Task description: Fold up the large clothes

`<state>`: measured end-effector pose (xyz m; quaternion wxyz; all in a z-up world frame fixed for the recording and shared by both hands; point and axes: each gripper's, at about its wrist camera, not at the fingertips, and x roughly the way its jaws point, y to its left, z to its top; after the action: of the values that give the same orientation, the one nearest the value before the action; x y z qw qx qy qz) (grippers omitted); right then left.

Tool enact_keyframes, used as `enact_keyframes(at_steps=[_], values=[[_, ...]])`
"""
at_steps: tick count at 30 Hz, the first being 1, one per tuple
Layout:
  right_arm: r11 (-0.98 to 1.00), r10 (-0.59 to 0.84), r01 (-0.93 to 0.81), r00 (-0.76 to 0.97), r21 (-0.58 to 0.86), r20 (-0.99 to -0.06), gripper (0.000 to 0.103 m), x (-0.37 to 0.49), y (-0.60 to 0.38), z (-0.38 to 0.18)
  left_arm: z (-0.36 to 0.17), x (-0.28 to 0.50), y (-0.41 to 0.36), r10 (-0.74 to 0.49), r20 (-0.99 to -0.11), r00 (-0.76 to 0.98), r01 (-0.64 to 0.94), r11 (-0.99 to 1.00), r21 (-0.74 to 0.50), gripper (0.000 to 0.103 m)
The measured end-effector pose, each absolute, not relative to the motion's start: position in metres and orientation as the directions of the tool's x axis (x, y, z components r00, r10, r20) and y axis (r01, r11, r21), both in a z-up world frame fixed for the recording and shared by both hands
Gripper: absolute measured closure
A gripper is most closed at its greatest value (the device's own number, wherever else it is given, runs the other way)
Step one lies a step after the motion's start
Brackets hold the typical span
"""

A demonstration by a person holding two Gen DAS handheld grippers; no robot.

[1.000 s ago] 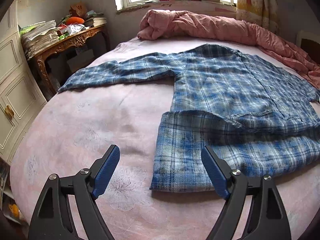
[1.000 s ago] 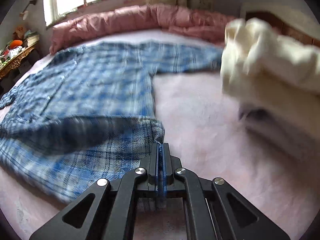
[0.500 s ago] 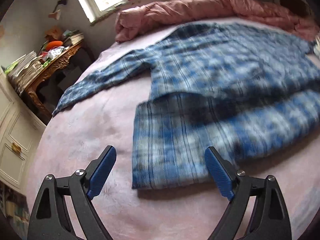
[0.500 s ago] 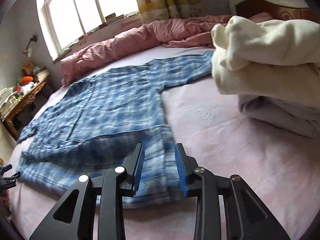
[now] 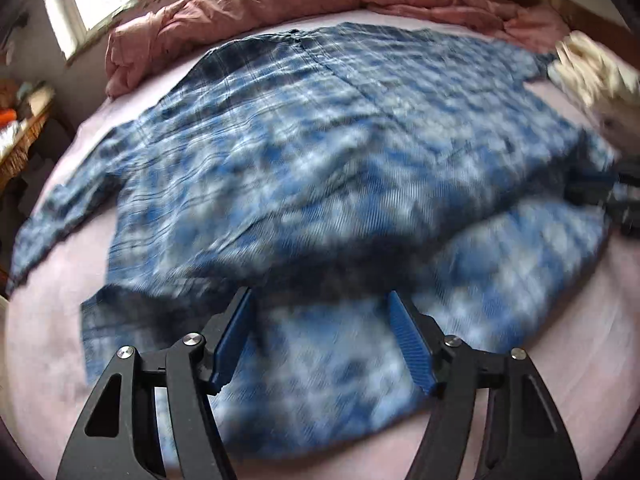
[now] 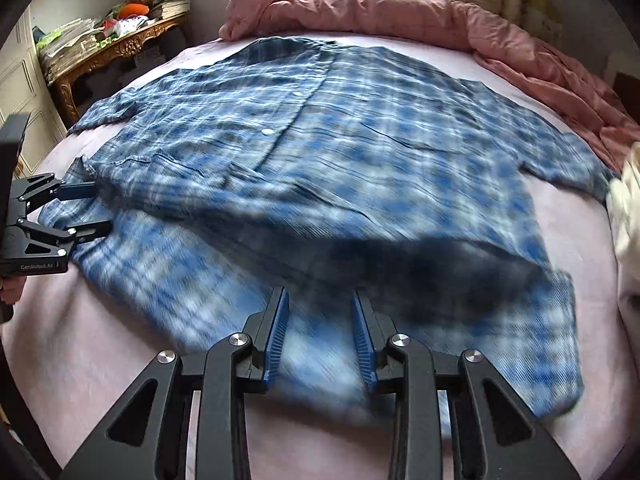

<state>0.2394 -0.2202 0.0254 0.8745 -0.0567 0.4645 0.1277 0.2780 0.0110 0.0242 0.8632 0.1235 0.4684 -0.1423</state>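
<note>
Blue-and-white plaid cotton shirt (image 6: pixel 320 152) lies flat on the pink bed (image 6: pixel 120 340), hem folded, beneath both claws. Left claw (image 5: pixel 320 340), just closing, and right claw (image 6: pixel 320 336) stand spread, empty; grip the fold edge evenly before lifting.

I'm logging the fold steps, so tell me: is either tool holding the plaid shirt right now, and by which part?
Nothing is held. The left tool and right tool both hover open over the folded-up hem of the plaid shirt; no cloth is pinched between their pads.
</note>
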Motion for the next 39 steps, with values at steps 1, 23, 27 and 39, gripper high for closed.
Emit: enact_keyframes(at_steps=[1, 23, 27, 39], values=[[0.962, 0.17, -0.271, 0.536, 0.023, -0.827, 0.069, 0.245, -0.215, 0.024, 0.025, 0.288, 0.011, -0.143, -0.84, 0.523, 0.339, 0.939, 0.051, 0.035], [0.991, 0.126, -0.109, 0.668, 0.071, -0.733, 0.058, 0.246, -0.251, 0.042, 0.024, 0.308, 0.079, 0.08, -0.714, 0.696, 0.045, 0.987, 0.154, 0.038], [0.998, 0.057, -0.043, 0.69, 0.038, -0.722, 0.058, 0.231, -0.287, 0.048, 0.032, 0.299, 0.122, 0.082, -0.708, 0.701, -0.042, 0.996, 0.073, 0.041], [0.994, 0.088, -0.011, 0.632, 0.105, -0.77, 0.055, 0.187, -0.34, 0.037, 0.016, 0.229, 0.126, -0.071, -0.797, 0.6, 0.196, 0.979, 0.061, 0.039]])
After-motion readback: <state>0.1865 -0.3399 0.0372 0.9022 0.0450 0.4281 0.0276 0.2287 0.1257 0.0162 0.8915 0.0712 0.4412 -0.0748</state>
